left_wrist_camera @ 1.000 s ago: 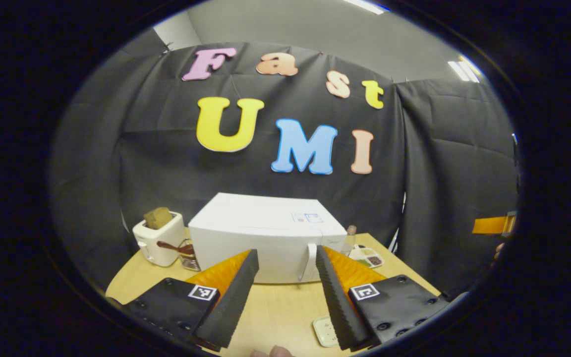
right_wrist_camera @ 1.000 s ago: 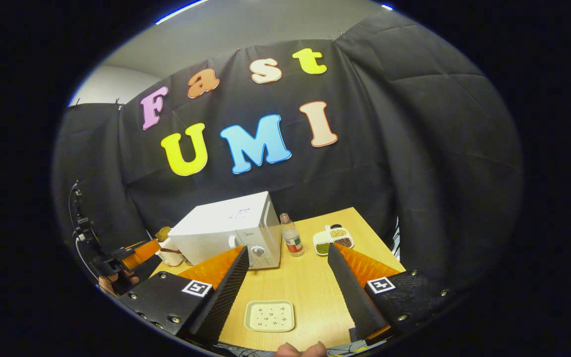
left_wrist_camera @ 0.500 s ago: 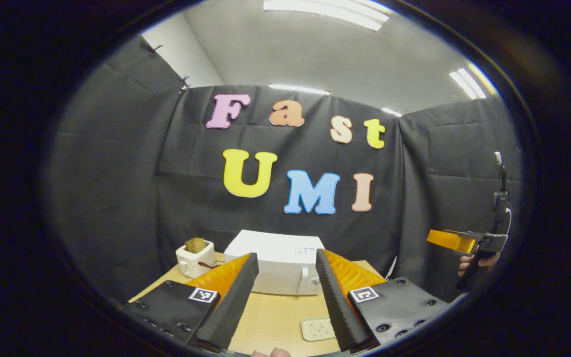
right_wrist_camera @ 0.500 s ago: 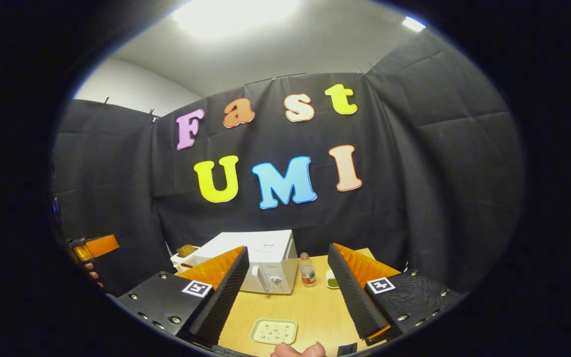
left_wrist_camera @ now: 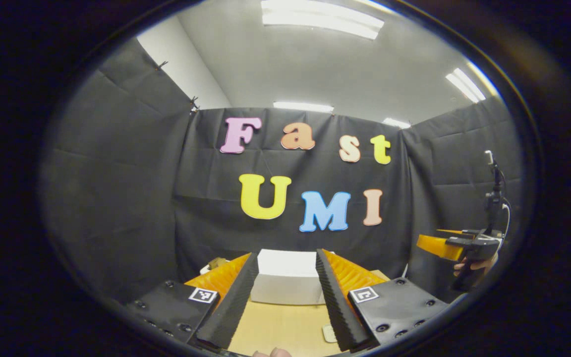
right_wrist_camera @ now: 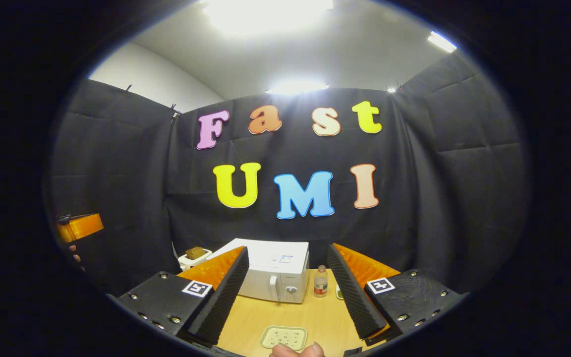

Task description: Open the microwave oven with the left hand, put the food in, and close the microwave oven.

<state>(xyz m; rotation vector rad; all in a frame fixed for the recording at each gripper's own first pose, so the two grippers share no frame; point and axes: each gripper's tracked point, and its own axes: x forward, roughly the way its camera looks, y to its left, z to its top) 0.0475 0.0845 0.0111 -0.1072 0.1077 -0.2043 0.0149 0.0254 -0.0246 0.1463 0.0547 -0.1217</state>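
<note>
The white microwave (right_wrist_camera: 275,275) stands at the back of the wooden table (right_wrist_camera: 265,317) with its door shut and its handle toward me. In the left gripper view the microwave (left_wrist_camera: 285,282) shows low between my fingers. A pale square plate (right_wrist_camera: 284,337) with small dark specks lies on the table in front of it; one corner of the plate (left_wrist_camera: 329,333) is seen in the left gripper view. My left gripper (left_wrist_camera: 285,254) is open and holds nothing, well back from the microwave. My right gripper (right_wrist_camera: 287,248) is open above the plate, also with nothing in it.
A white toaster (right_wrist_camera: 192,258) with bread stands left of the microwave. A small bottle (right_wrist_camera: 320,286) stands to its right, with a dish (right_wrist_camera: 339,292) half hidden behind my finger. The other gripper (left_wrist_camera: 456,245) and the hand (left_wrist_camera: 470,267) holding it show at the right.
Both views have tilted upward and drawn back, so the microwave and table now sit lower and smaller and more ceiling shows. Both grippers stay open.
</note>
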